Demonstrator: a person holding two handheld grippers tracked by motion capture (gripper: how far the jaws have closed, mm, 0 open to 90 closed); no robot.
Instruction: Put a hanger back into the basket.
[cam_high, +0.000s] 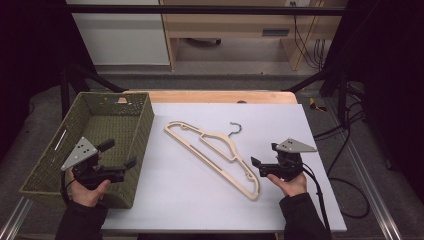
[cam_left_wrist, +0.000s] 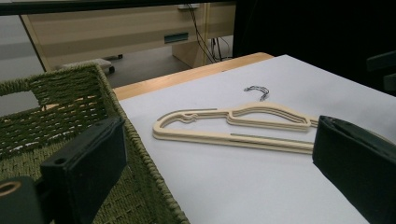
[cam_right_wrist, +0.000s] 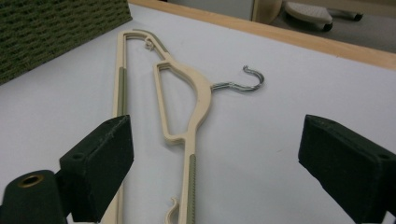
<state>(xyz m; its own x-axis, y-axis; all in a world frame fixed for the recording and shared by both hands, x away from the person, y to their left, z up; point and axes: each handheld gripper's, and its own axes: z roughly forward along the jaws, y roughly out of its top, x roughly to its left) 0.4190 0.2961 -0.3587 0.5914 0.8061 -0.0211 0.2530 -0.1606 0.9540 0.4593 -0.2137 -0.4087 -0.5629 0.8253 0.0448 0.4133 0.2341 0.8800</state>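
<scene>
A cream plastic hanger (cam_high: 225, 141) with a metal hook lies flat on the white tabletop (cam_high: 280, 125), slanting from back left to front right. To its left stands a green woven basket (cam_high: 145, 125). My left gripper (cam_high: 120, 154) hovers open over the basket's near right corner with nothing between its jaws. In the left gripper view its jaws frame the gripper's gap (cam_left_wrist: 219, 158), with the hanger (cam_left_wrist: 243, 140) beyond and the basket (cam_left_wrist: 70, 98) beside. My right gripper (cam_high: 265, 155) is open just right of the hanger's near end. In the right gripper view (cam_right_wrist: 215, 158) the hanger (cam_right_wrist: 201, 93) lies ahead between the jaws, untouched.
A wooden table edge (cam_high: 220, 96) runs behind the white surface. Beyond it stand a light wooden desk (cam_high: 235, 25) and a white panel (cam_high: 120, 35). Cables (cam_high: 345, 150) trail off the table's right side. Black frame struts (cam_high: 80, 75) flank the table.
</scene>
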